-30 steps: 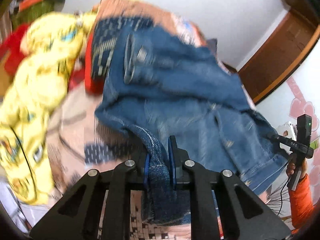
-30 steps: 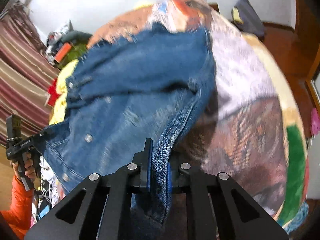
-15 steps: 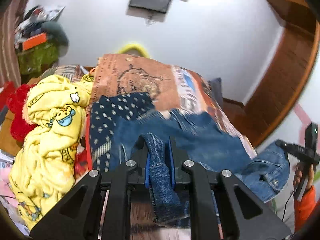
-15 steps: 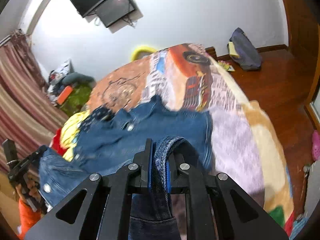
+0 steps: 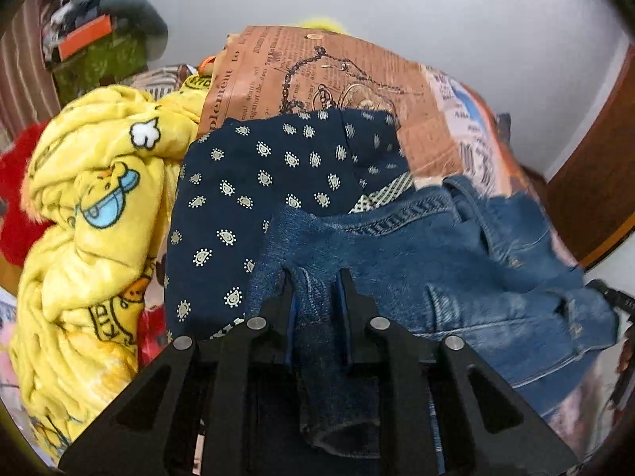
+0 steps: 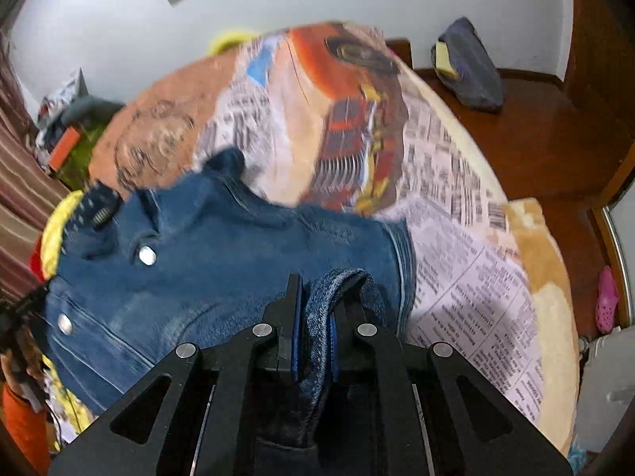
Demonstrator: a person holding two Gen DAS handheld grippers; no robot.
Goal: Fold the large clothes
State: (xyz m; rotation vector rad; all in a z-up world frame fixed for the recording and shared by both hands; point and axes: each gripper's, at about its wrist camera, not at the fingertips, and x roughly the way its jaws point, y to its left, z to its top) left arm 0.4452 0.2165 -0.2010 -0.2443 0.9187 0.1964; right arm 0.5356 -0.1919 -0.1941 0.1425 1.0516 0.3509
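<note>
Denim jacket (image 5: pixel 468 273) lies spread on the bed, over the printed bedspread (image 5: pixel 317 75); its far edge overlaps a navy patterned garment (image 5: pixel 254 182).

Left gripper (image 5: pixel 316 301) has a bunched fold of denim between its fingers; jaws are opening, cloth in the gap, pads seem to touch it on both sides.

Right gripper (image 6: pixel 313 317) is clenched tight on a rolled denim edge, which loops up over the fingertips and hangs down behind the pads.

In the right view the jacket (image 6: pixel 206 261) covers the near left part of the bed, metal snaps showing; the newspaper-and-truck print of the bedspread (image 6: pixel 456 206) is bare to the right.

Clutter on the left side: crumpled yellow cartoon blanket (image 5: pixel 91 214) pressed against the navy garment, red fluffy item (image 5: pixel 16 206) beyond it, green box with an orange item (image 5: pixel 91 51) by the wall.

Dark bag (image 6: pixel 472 71) on the wood floor past the bed's far right corner. Pink clog (image 6: pixel 607 297) at the right edge. Orange sleeve (image 6: pixel 20 424) at lower left, blurred.
</note>
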